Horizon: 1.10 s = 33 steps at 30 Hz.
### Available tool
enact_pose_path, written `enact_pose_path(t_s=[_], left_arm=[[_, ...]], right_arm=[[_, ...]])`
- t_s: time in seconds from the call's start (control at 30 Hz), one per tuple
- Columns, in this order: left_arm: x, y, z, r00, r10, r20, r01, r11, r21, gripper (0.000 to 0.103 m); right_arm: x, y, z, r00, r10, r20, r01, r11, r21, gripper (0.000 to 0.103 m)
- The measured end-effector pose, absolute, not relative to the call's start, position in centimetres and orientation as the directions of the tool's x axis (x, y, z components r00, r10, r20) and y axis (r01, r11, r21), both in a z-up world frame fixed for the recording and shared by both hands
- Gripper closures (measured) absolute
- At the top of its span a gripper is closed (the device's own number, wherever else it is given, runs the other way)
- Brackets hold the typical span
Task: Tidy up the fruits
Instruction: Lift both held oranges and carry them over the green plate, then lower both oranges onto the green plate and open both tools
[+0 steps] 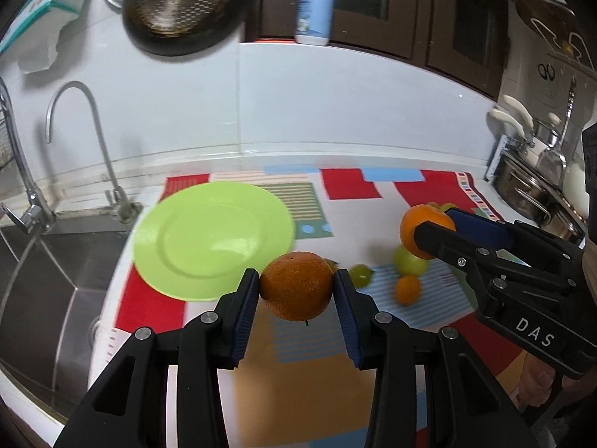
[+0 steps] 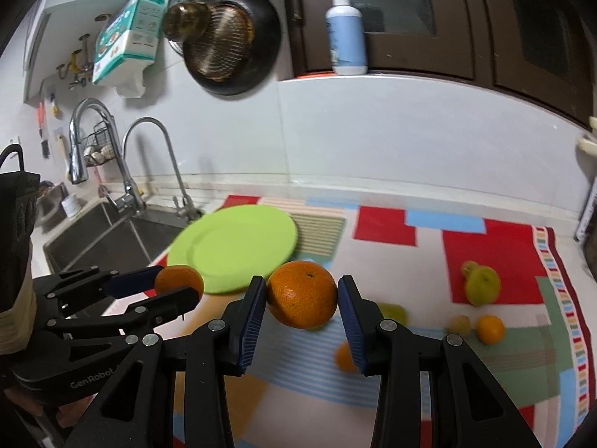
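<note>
- Oranges sit clamped in both grippers: left gripper (image 1: 296, 291) squeezes one orange (image 1: 296, 285) at lower centre, right gripper (image 2: 302, 302) another orange (image 2: 302, 299).
- We judge the plate (image 1: 194, 239), centre left and bare, to be the target.
- We lower each close to it before parting the fingers, so nothing rolls toward the sink (image 1: 44, 261).
- Loose fruit (image 2: 481, 284) waits at right.

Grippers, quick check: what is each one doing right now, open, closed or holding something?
Left gripper: closed on an orange, held above the mat beside the green plate.
Right gripper: closed on another orange.
</note>
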State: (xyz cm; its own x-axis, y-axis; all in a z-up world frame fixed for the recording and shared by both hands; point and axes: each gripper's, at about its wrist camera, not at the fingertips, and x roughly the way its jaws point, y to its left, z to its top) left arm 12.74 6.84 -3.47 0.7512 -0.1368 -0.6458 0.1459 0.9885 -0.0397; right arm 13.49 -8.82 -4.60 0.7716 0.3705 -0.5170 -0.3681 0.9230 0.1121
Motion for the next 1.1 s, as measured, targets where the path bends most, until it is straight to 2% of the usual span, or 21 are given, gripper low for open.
enact_pose_path(t_s=[0.37,1.1], left_arm=[[16.1,12.9,-4.2,0.75,-0.101,-0.654,0.127,0.992,-0.007,0.063],[24.2,17.2,-10.6,0.658,-0.115,-0.745,0.145,0.989,-0.025,0.062]], right_arm=[[17.0,-2.2,-5.1,0.733,0.42,-0.536,-0.414,0.9,0.139,0.062],[25.9,4.5,-11.6,0.613,0.404,-0.679,-0.431,0.891,0.14,0.062]])
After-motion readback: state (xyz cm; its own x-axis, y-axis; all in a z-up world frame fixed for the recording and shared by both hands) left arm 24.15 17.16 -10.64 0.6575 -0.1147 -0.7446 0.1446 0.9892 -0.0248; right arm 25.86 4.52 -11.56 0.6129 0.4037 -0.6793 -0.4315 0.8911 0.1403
